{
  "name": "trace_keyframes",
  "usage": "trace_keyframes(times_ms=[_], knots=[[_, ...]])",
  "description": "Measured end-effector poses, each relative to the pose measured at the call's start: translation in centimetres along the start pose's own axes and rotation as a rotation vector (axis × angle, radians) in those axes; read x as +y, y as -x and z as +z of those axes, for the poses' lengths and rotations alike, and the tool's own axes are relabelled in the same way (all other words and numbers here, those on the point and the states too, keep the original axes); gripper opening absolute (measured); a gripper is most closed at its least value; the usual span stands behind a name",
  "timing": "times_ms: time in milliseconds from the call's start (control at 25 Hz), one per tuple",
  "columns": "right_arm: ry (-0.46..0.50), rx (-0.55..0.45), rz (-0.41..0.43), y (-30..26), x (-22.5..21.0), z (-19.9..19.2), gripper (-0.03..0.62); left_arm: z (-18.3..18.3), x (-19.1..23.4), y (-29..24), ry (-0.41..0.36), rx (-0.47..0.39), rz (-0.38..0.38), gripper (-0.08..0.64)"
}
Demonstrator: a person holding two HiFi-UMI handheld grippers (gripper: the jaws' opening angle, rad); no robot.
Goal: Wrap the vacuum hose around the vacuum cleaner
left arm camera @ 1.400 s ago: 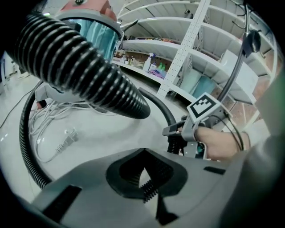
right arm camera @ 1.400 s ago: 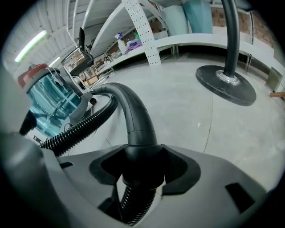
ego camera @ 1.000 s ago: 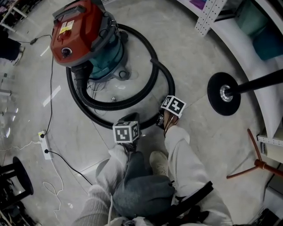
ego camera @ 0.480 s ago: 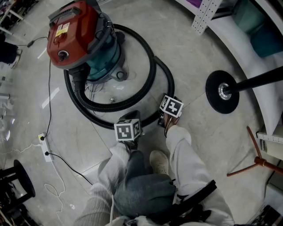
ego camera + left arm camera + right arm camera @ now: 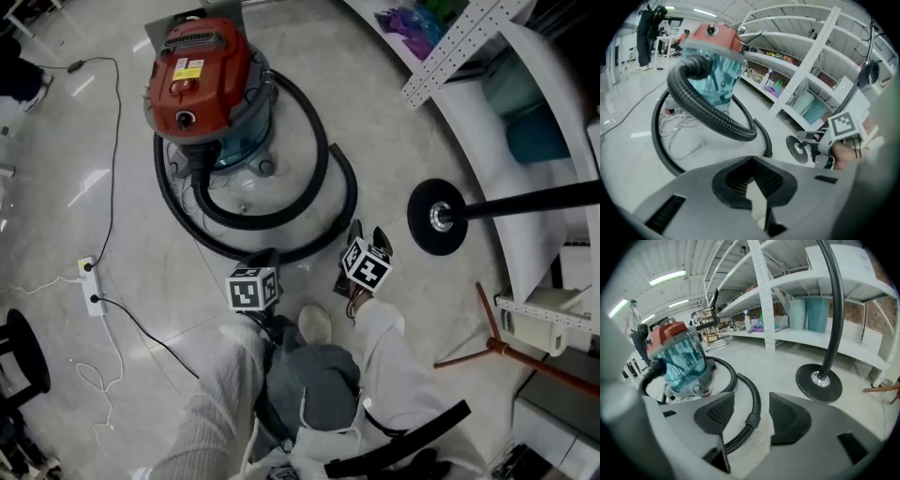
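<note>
Seemingly late in the wrapping. On the floor ahead of both tools: the vacuum cleaner, with the vacuum hose lying in loops around its base and the smooth end piece loose on the outer side, just in front of the right hand-held gripper. Jaws spread wide there, aimed down along the hose, with the cuff framed between the pads but beyond them and untouched. Jaws pressed together on nothing at the left hand-held gripper, just short of the near bend of the coil.

Probably next: lower the right tool over the end piece near the cuff, close on it, and draw it in tighter against the tank, keeping the left one free to nudge the near loop inward. Calls for a firm pinch, given the likely springiness of a ribbed hose.

Only in the head view: the whole coil at once, plus a white power strip and its cable well off to the left tool's left. Only in the left gripper view: the hose plugging into the tank's inlet. Only in the right gripper view: the gap between pads and cuff. To the right tool's right, a round black stand base, near but clear of the hose.
</note>
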State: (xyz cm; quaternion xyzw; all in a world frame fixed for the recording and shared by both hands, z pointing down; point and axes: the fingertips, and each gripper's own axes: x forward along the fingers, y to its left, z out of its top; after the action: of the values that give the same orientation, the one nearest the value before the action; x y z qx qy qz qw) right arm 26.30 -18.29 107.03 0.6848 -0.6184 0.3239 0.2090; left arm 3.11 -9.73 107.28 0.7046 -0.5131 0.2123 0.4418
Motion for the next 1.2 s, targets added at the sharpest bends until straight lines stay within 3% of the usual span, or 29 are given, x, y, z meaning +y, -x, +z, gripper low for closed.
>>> trace_keyframes(times_ms=[200,280,400,560,720,960,1080,1200], knots=[[-0.067,-0.084,0.117,13.0,3.9,7.4,0.239,6.0,0.4,17.2,-0.028,-0.264,0.126,0.002],[-0.074,-0.089,0.160,18.2,5.8,10.2,0.239,8.0,-0.4,24.4,-0.032,-0.323,0.164,0.002],[-0.065,-0.064,0.216,26.9,9.3,12.6,0.236,8.8,-2.5,34.6,0.058,-0.347,0.166,0.002],[-0.040,-0.027,0.264,39.7,12.7,14.8,0.133,7.9,-7.3,46.7,0.112,-0.348,0.193,0.002],[0.036,0.003,0.331,52.5,14.3,16.5,0.031,7.1,-12.0,58.3,0.229,-0.385,0.235,0.002],[0.160,-0.042,0.435,64.8,14.1,17.7,0.020,5.7,-20.7,66.5,0.179,-0.388,0.211,0.002],[0.148,-0.026,0.470,69.0,12.3,14.5,0.020,1.6,-25.9,67.9,0.144,-0.371,0.167,0.002],[0.121,-0.011,0.503,73.0,10.2,11.5,0.020,-2.9,-30.2,69.7,0.159,-0.373,0.169,0.002]])
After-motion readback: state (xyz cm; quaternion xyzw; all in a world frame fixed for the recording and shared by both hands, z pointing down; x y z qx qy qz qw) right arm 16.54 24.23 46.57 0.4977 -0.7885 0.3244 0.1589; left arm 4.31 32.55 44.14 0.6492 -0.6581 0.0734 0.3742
